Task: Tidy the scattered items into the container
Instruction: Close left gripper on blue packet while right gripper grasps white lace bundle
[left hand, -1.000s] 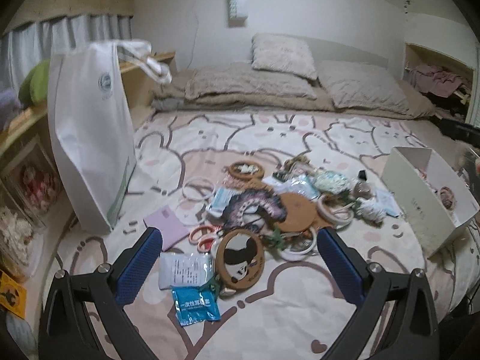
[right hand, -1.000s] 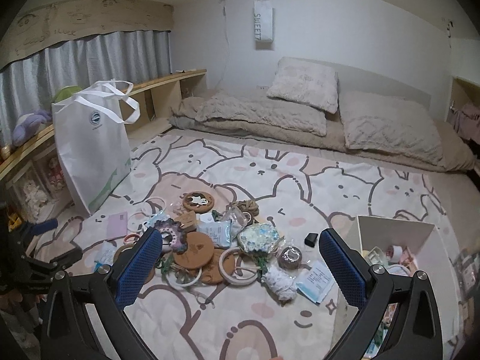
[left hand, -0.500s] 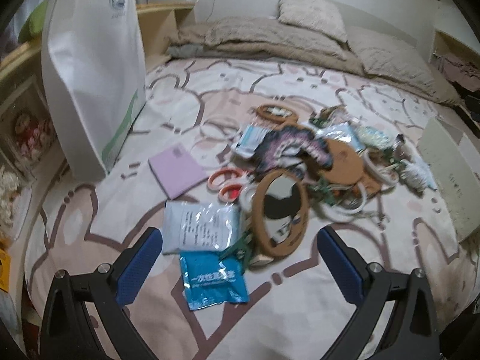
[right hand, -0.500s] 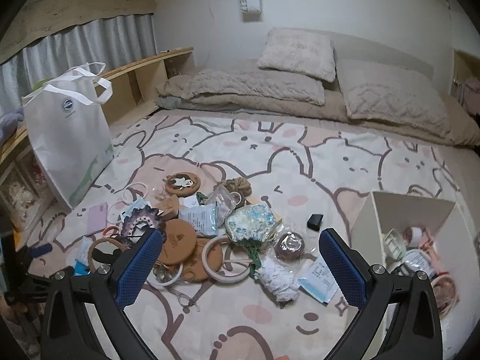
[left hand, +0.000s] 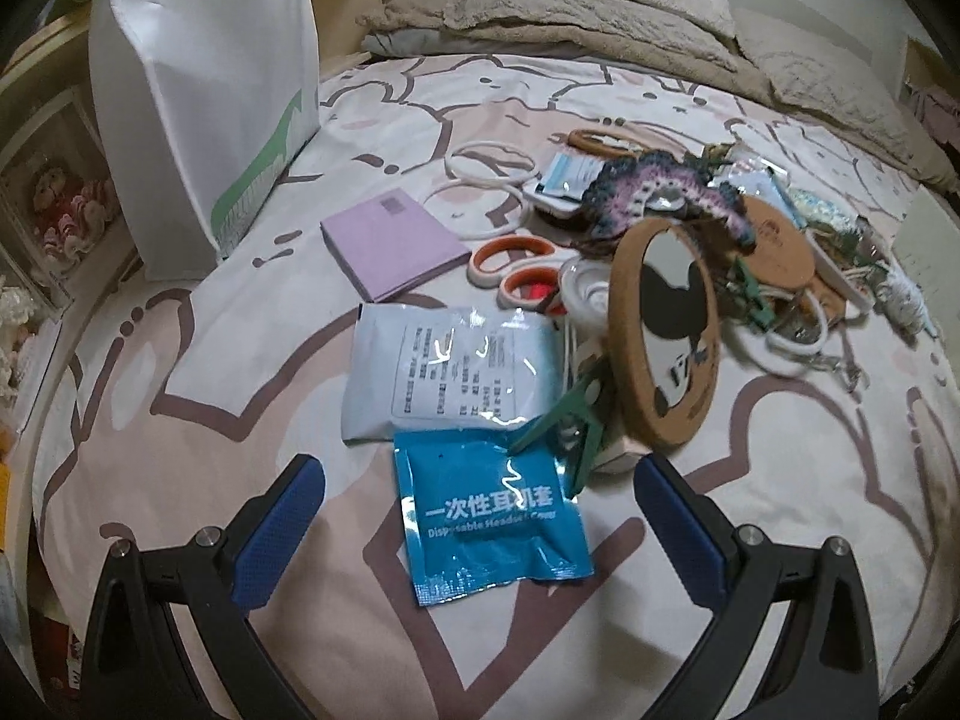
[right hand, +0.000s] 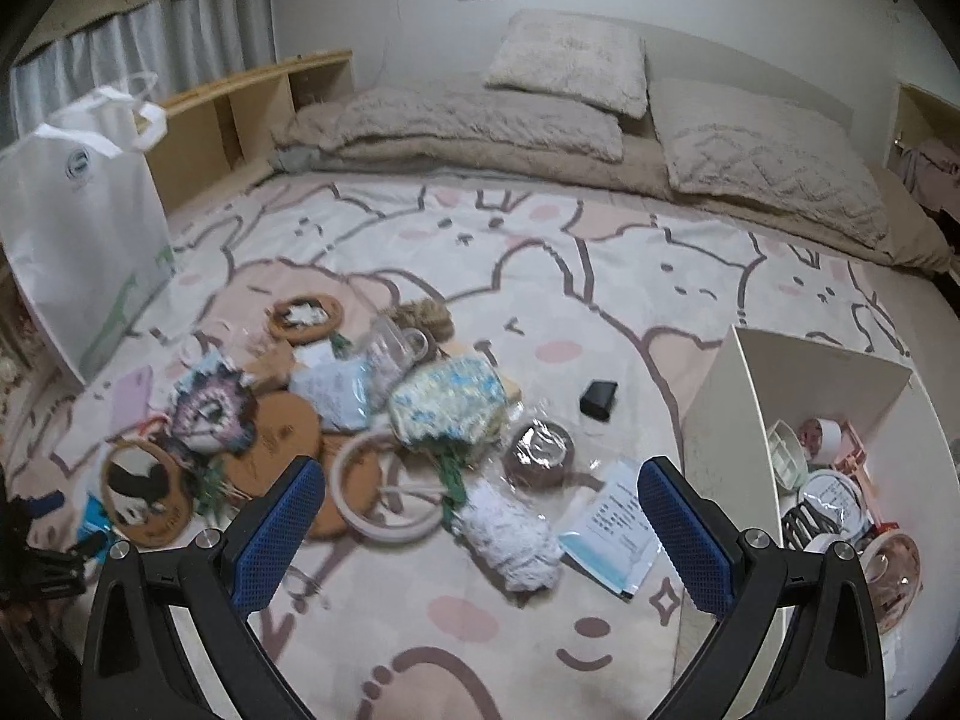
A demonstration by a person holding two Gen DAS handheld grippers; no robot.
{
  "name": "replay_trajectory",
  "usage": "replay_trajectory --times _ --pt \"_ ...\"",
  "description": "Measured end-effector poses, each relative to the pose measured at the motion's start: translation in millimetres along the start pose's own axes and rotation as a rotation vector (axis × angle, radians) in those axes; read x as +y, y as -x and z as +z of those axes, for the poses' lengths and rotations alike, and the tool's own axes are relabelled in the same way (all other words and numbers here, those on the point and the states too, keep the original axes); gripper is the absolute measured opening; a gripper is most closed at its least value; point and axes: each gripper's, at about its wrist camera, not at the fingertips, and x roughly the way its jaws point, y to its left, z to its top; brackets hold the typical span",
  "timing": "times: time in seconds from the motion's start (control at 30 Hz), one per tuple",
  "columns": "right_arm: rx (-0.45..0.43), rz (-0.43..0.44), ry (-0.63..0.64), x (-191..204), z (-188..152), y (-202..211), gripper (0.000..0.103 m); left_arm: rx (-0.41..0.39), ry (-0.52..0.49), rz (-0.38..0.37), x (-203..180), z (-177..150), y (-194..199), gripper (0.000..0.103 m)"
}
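blue packet (left hand: pixel 492 516) between left gripper (left hand: pixel 480 498) fingers — seemingly untouched.

A blue packet (left hand: pixel 492 516) lay flat nearest the left camera, its top edge overlapped by a white packet (left hand: pixel 450 378). Beyond these, a purple pad (left hand: pixel 393 243), orange-handled scissors (left hand: pixel 516 267) and a tilted cork hoop (left hand: pixel 663 336) were seen. The rest (rings, coasters, wrapped bundles) was heaped together. A white box (right hand: pixel 804 384), open-topped and partly filled, stood to the right.
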Motion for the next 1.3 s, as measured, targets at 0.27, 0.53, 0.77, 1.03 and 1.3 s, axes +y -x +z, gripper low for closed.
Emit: replay_trajectory --times 0.27,0.53,0.77,1.03,1.3 --pt "0.112 -0.027 -0.066 -12 -17 -33 0.103 0.028 0.014 0.005 4 -16 -22 0.103" --pt "0.293 0.009 -0.311 -33 -36 -65 0.103 0.005 0.016 0.019 0 -21 -24 0.103" --pt "0.388 0.065 -0.522 -46 -52 -85 0.103 0.010 0.016 0.035 -2 -22 -26 0.103" --pt "0.389 0.086 -0.595 -40 -49 -101 0.090 -0.018 0.042 0.077 -7 -22 -28 0.103" --pt "0.389 0.002 -0.611 -42 -48 -118 0.086 -0.032 0.072 0.049 -3 -23 -29 0.103"
